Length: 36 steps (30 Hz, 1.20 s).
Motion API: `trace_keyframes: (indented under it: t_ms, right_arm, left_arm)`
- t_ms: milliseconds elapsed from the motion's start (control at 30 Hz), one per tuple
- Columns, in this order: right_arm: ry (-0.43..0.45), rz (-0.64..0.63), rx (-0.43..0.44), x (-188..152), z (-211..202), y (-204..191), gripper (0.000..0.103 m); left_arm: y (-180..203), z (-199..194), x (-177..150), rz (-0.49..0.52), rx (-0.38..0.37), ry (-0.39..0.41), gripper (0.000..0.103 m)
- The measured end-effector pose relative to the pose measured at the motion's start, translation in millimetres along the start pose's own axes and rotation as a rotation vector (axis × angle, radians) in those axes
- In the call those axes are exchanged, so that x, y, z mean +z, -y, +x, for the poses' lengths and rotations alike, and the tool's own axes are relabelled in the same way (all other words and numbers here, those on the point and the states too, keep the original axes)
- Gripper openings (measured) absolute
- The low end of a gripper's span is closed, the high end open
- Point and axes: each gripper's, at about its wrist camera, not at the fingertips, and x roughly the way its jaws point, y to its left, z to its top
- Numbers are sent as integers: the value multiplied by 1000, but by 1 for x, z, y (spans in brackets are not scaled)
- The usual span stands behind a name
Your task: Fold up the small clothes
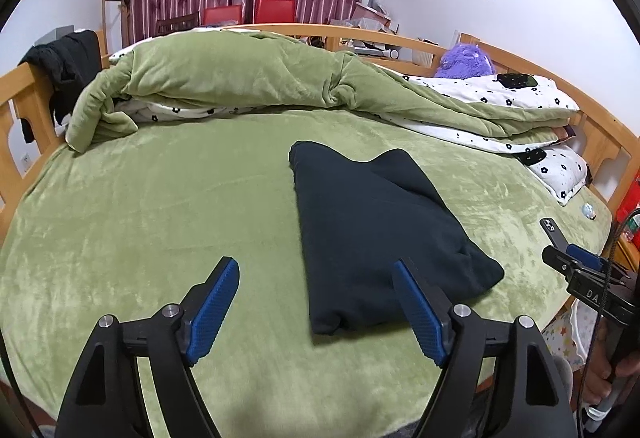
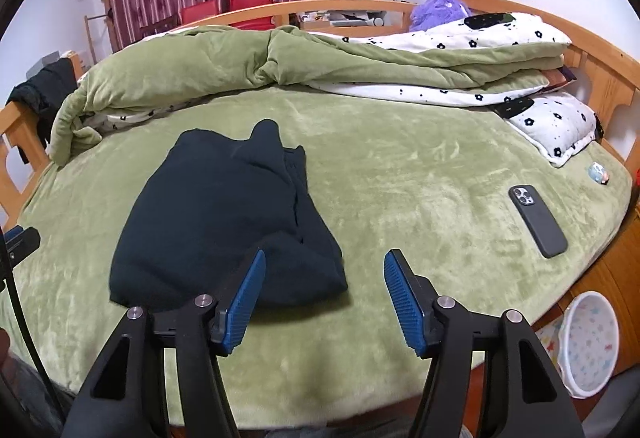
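I see the dark garment (image 1: 384, 230) lying folded on the green bed (image 1: 160, 218), left of the phone (image 2: 538, 220). My left tool (image 1: 316, 308) and right tool (image 2: 324, 300) hang released, empty. It looks soft, light, floppy; I'd pinch its near corners.

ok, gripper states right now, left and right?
Left gripper: open, jaws empty, beside the folded dark garment.
Right gripper: open, jaws empty, not touching the garment.
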Motion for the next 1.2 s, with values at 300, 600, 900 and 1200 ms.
trace_keyframes:
  t_ms: [300,600,900,1200]
  right_arm:
    - [41,-41,-14,-11,-52,-9,88]
    - [57,-45,5,-13,-75,-21,90]
    - [77,-64,15,-11,-89,-30,90]
    - [83,-68,16,-10,-95,-35,90]
  left_arm:
    - [12,-42,-5,11,32,41,79]
    - [11,-60,-8,2,47,58,79]
    - [7,-64,-11,-4,50,56,79]
    - [8,-66,-13,3,64,58,79]
